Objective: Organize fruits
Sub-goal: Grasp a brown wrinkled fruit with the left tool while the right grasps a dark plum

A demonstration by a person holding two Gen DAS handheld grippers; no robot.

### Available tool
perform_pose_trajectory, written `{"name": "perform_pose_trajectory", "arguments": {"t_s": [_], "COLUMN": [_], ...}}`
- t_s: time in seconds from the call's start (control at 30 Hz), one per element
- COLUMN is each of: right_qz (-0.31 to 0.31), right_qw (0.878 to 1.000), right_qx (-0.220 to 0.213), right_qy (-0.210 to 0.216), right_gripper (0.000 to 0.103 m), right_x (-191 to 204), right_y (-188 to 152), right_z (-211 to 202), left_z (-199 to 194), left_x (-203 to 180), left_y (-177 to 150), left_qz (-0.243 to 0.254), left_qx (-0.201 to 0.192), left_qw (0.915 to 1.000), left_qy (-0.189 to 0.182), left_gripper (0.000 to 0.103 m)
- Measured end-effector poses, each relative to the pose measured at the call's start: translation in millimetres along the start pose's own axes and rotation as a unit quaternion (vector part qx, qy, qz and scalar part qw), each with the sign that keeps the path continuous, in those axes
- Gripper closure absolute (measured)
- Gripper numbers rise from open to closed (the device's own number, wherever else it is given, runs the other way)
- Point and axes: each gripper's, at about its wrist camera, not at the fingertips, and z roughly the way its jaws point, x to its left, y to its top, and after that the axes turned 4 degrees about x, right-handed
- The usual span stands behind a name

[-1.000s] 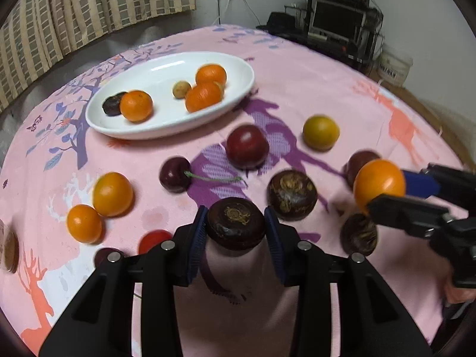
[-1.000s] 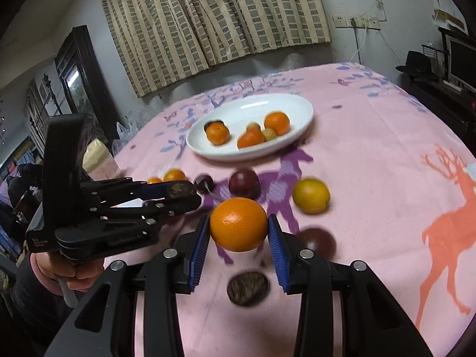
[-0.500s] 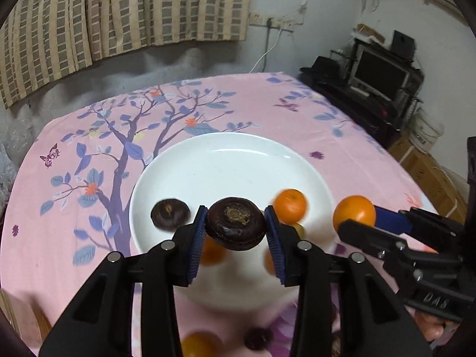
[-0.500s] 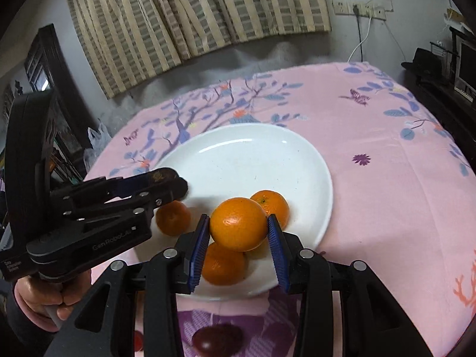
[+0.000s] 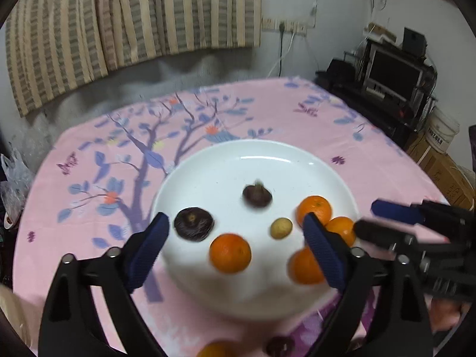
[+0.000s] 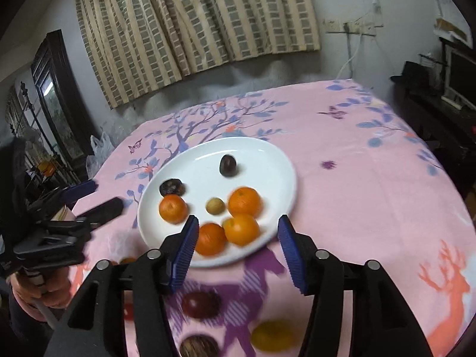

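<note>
Both tongs, left gripper (image 5: pixel 235 253) and right gripper (image 6: pixel 236 251), now gape empty, since we dropped our water chestnut (image 5: pixel 256 195) and orange (image 6: pixel 241 228) onto the white plate (image 5: pixel 208 178) mid-frame.

Striped curtains (image 6: pixel 193 23), monitor (image 5: pixel 392 73), wall socket (image 5: pixel 284 25), bucket (image 5: pixel 443 128).

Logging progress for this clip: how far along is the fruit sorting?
Done: the white plate holds four oranges, two dark fruits and a small yellowish one. In hand: nothing; left hand-held gripper and right hand-held gripper are open. Left: a yellow fruit and dark ones on the tablecloth.
</note>
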Motion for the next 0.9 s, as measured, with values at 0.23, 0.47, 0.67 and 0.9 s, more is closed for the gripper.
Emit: {"name": "perform_pose_trajectory", "arguments": {"t_s": [0.23, 0.47, 0.67, 0.9], "right_qz": [0.047, 0.048, 0.067, 0.071], "right_qw": [0.998, 0.997, 0.995, 0.994], "right_qx": [0.024, 0.047, 0.067, 0.075], "right_qy": [-0.032, -0.029, -0.018, -0.030], "right_gripper": [0.046, 0.046, 0.045, 0.046], "right_x": [-26, -13, -8, -7], "right_y": [-87, -132, -140, -138], "right_z": [-43, -43, -26, -20], "left_z": [-77, -75, -78, -77], "left_x": [10, 4, -7, -11], "left_y": [-85, -158, -176, -180], "left_qz": [-0.032, -0.053, -0.041, -0.041], "left_qx": [-0.033, 0.007, 0.010, 0.021], "left_qw": [0.9989, 0.9980, 0.9984, 0.9983], "left_qy": [-0.014, -0.035, -0.038, -0.037], "left_gripper": [0.005, 0.005, 0.005, 0.005]}}
